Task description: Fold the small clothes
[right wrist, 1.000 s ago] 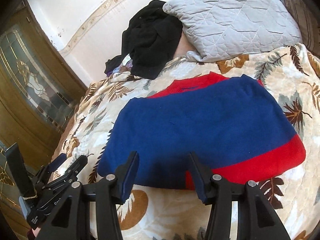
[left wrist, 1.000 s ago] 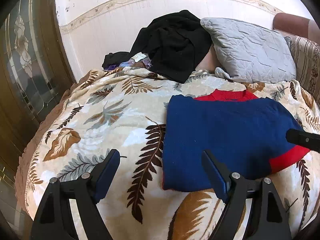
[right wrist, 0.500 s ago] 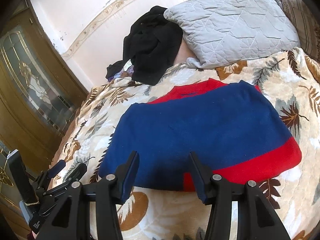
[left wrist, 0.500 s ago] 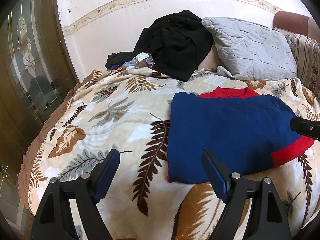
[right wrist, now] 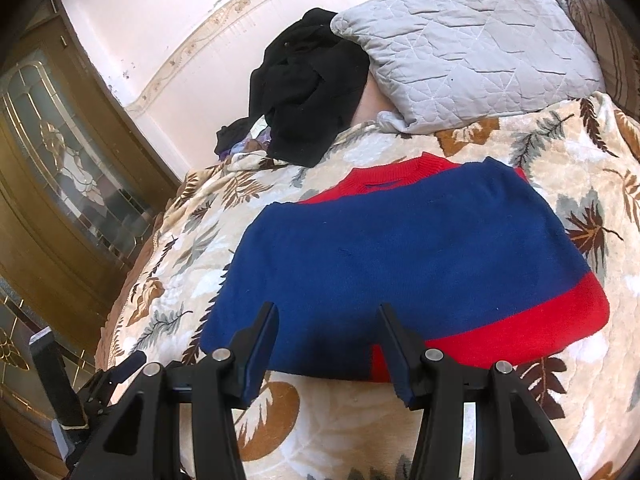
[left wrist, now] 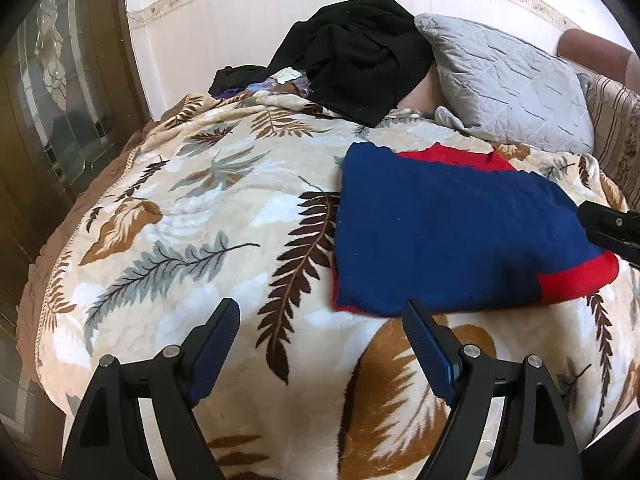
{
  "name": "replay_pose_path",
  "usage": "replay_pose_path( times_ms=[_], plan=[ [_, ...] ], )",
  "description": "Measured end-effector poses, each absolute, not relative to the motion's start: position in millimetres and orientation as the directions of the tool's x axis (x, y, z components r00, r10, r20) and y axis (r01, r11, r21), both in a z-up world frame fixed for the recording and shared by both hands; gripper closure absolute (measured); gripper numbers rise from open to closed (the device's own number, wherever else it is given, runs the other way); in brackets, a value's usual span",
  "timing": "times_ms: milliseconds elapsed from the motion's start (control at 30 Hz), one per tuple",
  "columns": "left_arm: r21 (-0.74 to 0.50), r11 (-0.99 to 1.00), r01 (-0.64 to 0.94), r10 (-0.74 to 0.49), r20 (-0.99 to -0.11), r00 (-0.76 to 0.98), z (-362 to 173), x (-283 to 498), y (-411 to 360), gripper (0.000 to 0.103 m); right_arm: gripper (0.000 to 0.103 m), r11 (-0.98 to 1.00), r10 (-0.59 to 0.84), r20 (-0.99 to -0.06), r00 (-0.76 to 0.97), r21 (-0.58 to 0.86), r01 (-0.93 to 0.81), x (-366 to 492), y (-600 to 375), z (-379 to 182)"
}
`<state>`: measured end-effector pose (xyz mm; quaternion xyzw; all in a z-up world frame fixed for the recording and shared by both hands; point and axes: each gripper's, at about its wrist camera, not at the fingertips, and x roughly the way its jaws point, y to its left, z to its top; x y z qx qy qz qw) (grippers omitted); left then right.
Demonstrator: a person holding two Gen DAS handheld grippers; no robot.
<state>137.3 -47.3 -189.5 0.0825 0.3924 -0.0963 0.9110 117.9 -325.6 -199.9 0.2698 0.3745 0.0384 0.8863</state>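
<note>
**Blue sweater lies half folded on the bed, both grippers empty**

Wool, or something knitted like it, makes up the one garment in play: a blue sweater (left wrist: 448, 232) with red trim, lying flat on a leaf-patterned blanket (left wrist: 192, 216) that covers the bed.

Going left to right in the left wrist view: a wooden door with patterned glass (left wrist: 56, 92) stands at the left edge, then comes a wide stretch of bare blanket, then the sweater right of centre, with a heap of black clothes (left wrist: 356, 52) and a grey quilted pillow (left wrist: 508, 88) behind it against the wall. The left gripper (left wrist: 320, 348) hangs over the blanket just short of the sweater's near left corner, its jaws wide apart with nothing between them. At the right edge of that view the tip of the right gripper (right wrist: 328, 344) pokes in above the sweater's red band.

In the right wrist view the right gripper's jaws stand about half open, empty, over the near edge of the sweater, where blue meets red.

The sweater looks soft, limp and light, thick enough to keep a fold but sure to sag if lifted by a single point. It seems already doubled over, so a sound hold would take all the layers together at the two near corners, one per gripper, pinching deep enough that the under layer does not slide out. The plush blanket may drag at the knit, so lifting clear before carrying the edge over looks wiser than sliding.
</note>
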Motion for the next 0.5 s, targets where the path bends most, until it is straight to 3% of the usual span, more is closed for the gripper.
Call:
replay_pose_path(
  times_ms=[500],
  plan=[
    [0.093,0.966,0.243,-0.103,-0.718,0.688,-186.5,137.1,-48.2,0.019,0.048,0.862,0.264,-0.639,0.723,0.493,0.121,114.8,-323.4,-198.3]
  ],
)
